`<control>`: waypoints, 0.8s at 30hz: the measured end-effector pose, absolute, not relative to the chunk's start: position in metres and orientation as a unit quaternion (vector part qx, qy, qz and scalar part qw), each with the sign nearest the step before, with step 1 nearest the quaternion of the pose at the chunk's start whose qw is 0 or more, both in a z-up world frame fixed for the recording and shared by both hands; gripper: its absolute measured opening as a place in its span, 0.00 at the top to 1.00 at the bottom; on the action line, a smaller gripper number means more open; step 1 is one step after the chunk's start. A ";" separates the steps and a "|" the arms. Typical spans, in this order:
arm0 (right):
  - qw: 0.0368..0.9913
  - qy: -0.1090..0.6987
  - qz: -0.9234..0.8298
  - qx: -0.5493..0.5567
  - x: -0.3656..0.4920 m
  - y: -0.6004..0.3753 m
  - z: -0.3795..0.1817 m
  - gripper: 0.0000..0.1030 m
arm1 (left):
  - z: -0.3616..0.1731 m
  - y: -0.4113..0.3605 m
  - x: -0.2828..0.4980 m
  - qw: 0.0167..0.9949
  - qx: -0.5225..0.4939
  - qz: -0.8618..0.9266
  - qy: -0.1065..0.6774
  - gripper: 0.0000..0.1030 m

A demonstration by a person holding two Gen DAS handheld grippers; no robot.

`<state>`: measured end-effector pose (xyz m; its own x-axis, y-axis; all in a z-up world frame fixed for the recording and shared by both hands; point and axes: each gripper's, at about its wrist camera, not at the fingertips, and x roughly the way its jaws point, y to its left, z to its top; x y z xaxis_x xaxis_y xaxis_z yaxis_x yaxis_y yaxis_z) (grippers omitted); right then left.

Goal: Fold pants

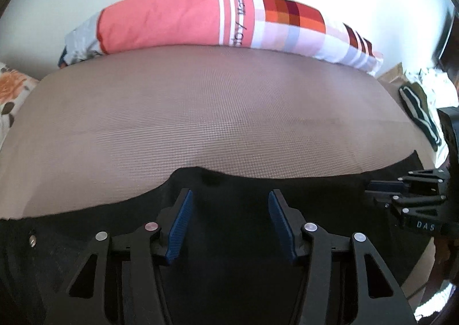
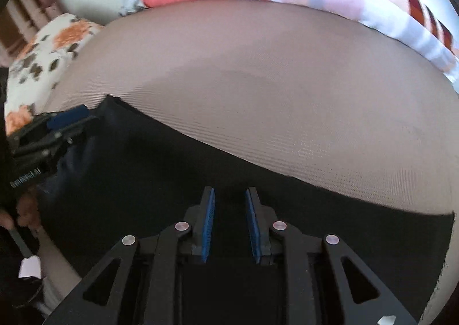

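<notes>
The dark pants (image 1: 86, 227) lie flat along the near side of a taupe bed (image 1: 200, 112), long axis running left to right, far edge wavy. The left gripper (image 1: 229, 201) hovers over them, fingers spread wide, holding nothing. Further right, the right gripper (image 2: 229, 198) stands with fingers narrowly parted over the cloth. Beyond the edge the bed lies bare up to a patterned pillow (image 1: 183, 15).

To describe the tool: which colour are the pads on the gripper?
Blue pads, ribbed, on a black gripper; clearest in the right wrist view.
</notes>
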<state>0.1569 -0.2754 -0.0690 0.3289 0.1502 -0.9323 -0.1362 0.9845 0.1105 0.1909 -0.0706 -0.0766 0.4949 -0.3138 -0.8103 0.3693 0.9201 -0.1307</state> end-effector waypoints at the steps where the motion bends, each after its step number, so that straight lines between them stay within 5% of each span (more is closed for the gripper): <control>1: 0.817 0.571 0.083 0.007 0.157 -0.277 -0.071 0.79 | -0.079 -0.073 0.194 0.863 0.034 -0.196 0.465 0.49; 17: 0.829 0.550 0.091 0.045 0.168 -0.298 -0.068 0.80 | -0.092 -0.086 0.201 0.867 0.077 -0.176 0.460 0.52; 21: 0.846 0.512 0.121 0.087 0.151 -0.335 -0.031 0.60 | -0.076 -0.074 0.189 0.871 0.044 -0.180 0.455 0.52; 24: 0.866 0.479 0.106 0.099 0.129 -0.379 -0.009 0.60 | -0.069 -0.067 0.174 0.873 0.032 -0.175 0.455 0.52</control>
<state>0.1290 -0.3786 -0.0088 0.5184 0.2779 -0.8087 -0.0891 0.9581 0.2722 0.1741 -0.0672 -0.0692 0.5252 -0.2765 -0.8048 0.3345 0.9367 -0.1036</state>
